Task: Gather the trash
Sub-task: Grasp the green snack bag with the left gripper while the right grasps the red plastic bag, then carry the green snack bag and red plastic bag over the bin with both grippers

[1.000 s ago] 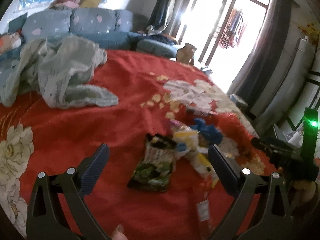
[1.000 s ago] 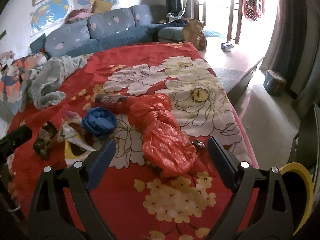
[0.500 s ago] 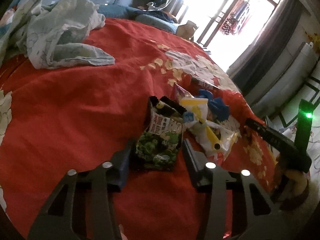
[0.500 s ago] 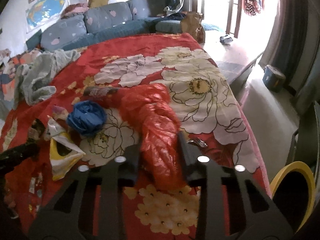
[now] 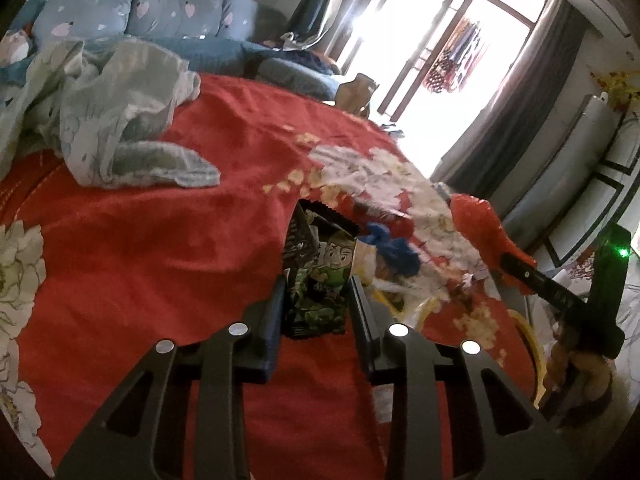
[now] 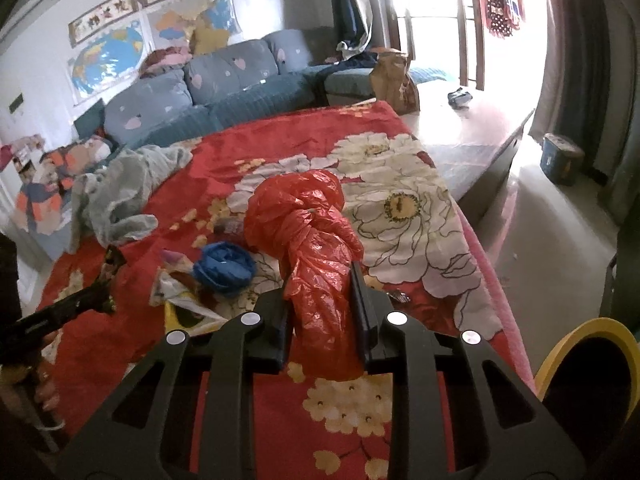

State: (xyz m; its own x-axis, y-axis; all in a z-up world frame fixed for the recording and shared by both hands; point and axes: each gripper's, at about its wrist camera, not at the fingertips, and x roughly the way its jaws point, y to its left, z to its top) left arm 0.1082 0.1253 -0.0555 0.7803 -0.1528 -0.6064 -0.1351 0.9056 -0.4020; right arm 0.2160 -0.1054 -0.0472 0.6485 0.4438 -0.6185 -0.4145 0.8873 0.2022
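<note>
My left gripper (image 5: 316, 308) pinches a green snack packet (image 5: 320, 280) above the red bedspread (image 5: 160, 260). My right gripper (image 6: 320, 300) clamps a red plastic bag (image 6: 308, 232). Beyond the packet lies a blue wad (image 6: 226, 266), farther off a grey cloth (image 5: 120, 120).

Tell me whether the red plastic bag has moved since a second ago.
Yes. The red plastic bag, shut in the right hand-held gripper, has come up off the red floral blanket; its top now stands taller against the white flower it lay beside.
</note>
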